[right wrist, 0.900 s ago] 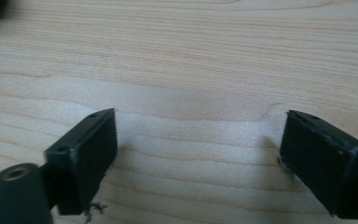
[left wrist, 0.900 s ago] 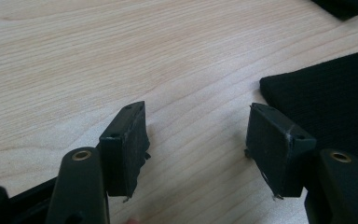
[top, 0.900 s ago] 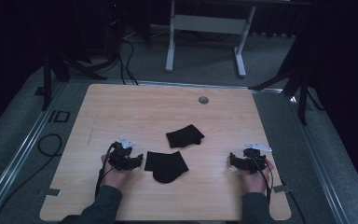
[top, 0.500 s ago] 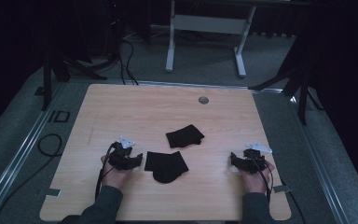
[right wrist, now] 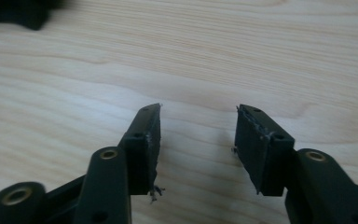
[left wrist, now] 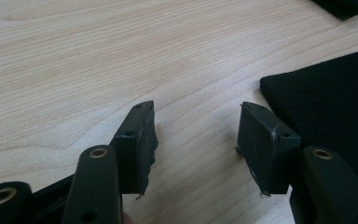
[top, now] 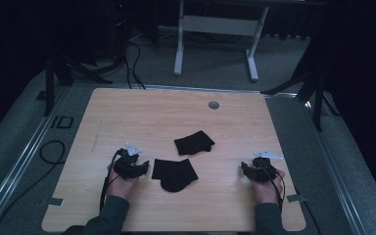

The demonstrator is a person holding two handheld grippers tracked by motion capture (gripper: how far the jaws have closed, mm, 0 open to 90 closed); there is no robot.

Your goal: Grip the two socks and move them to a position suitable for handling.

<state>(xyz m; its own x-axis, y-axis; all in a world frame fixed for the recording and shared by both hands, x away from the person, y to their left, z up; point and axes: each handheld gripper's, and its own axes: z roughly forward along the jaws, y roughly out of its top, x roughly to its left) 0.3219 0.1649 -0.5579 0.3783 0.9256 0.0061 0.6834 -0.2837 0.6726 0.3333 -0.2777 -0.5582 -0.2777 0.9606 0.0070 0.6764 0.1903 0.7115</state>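
Note:
Two black cloth pieces lie on the wooden table (top: 127, 112). The near cloth (top: 174, 174) sits just right of my left gripper (top: 144, 166), and its edge (left wrist: 326, 102) shows right of the open jaws. The far cloth (top: 194, 143) lies a little behind it; a corner (left wrist: 342, 5) shows in the left gripper view. My left gripper (left wrist: 196, 135) is open and holds nothing, resting low over bare wood. My right gripper (top: 247, 169) rests near the table's right front; its jaws (right wrist: 196, 140) stand open over bare wood. A dark cloth (right wrist: 14, 14) shows blurred at the right gripper view's top left.
A small round grommet (top: 213, 105) is set in the table near its far edge. Beyond the table stand a white frame (top: 215, 29) and black stands (top: 58, 68). Cables (top: 54, 149) lie on the grey floor at the left.

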